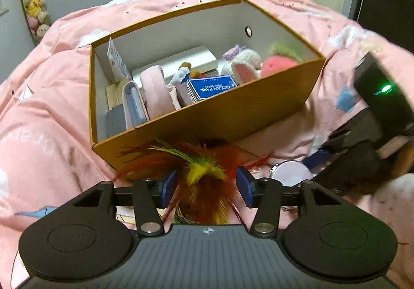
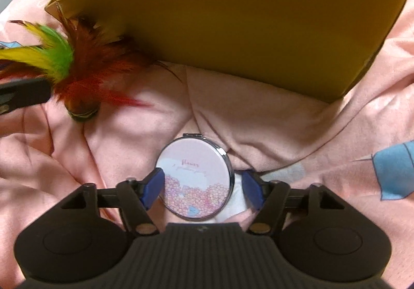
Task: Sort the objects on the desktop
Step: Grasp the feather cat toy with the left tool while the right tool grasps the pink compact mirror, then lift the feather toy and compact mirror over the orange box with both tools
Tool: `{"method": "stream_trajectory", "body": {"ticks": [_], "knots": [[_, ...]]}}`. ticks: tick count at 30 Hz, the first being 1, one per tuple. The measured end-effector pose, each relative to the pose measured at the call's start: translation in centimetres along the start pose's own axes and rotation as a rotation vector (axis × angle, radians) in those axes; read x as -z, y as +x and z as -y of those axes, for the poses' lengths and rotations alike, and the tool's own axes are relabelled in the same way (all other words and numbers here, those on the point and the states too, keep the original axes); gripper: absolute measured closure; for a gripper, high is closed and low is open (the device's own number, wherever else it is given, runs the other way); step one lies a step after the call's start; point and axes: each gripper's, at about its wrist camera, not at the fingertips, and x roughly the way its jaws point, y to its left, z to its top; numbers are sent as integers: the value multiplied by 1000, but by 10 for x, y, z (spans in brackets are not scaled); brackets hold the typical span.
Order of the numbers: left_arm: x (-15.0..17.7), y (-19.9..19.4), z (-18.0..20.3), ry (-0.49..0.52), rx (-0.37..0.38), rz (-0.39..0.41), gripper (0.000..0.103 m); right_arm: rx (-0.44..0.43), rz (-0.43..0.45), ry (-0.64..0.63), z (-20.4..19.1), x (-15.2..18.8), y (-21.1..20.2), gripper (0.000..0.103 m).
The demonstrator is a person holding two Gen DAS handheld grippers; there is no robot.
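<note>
The left gripper (image 1: pixel 206 186) stands apart around the feather shuttlecock (image 1: pixel 204 172), at six o'clock below the box (image 1: pixel 207 118). The right gripper (image 2: pixel 204 189), also apart, straddles the round mirror (image 2: pixel 197 177) on the bed (image 2: pixel 297 118), probably lined up for a pinch.

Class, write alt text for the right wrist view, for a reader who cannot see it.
A round pink compact mirror with a flower print lies on a pink quilt between the open blue-padded fingers of the right gripper. Behind it stands the tall wall of a mustard-yellow cardboard box. At left, a red, green and yellow feather shuttlecock rests against the box.
</note>
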Motion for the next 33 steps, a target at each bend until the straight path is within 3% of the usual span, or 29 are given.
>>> {"method": "stream_trajectory", "body": {"ticks": [5, 7, 8, 11, 15, 19, 23, 28, 29, 30, 31, 33], "knots": [[3, 12, 7, 23, -10, 11, 45, -15, 64, 67, 6, 10, -16, 68], [4, 15, 5, 9, -8, 3, 55, -38, 81, 85, 7, 12, -24, 77], [5, 16, 2, -6, -9, -3, 65, -51, 86, 91, 8, 15, -27, 79], [7, 18, -7, -59, -9, -15, 72, -95, 101, 86, 3, 11, -33, 79], [10, 18, -13, -92, -15, -19, 73, -197, 90, 92, -12, 17, -31, 81], [8, 21, -14, -97, -13, -25, 72, -153, 83, 78, -12, 19, -29, 88], [5, 30, -10, -86, 8, -43, 70, -146, 85, 79, -14, 21, -31, 88], [-2, 38, -5, -82, -22, -32, 70, -133, 82, 84, -14, 21, -32, 88], [-3, 39, -5, -86, -24, -29, 73, -134, 80, 89, -10, 21, -34, 89], [-4, 39, -7, -93, -25, -27, 87, -136, 78, 96, -9, 20, -35, 89], [-5, 39, -8, -102, -24, -29, 93, -138, 75, 103, -7, 19, -35, 89], [-4, 37, -12, -128, -23, -24, 99, -147, 67, 124, -3, 12, -37, 89]]}}
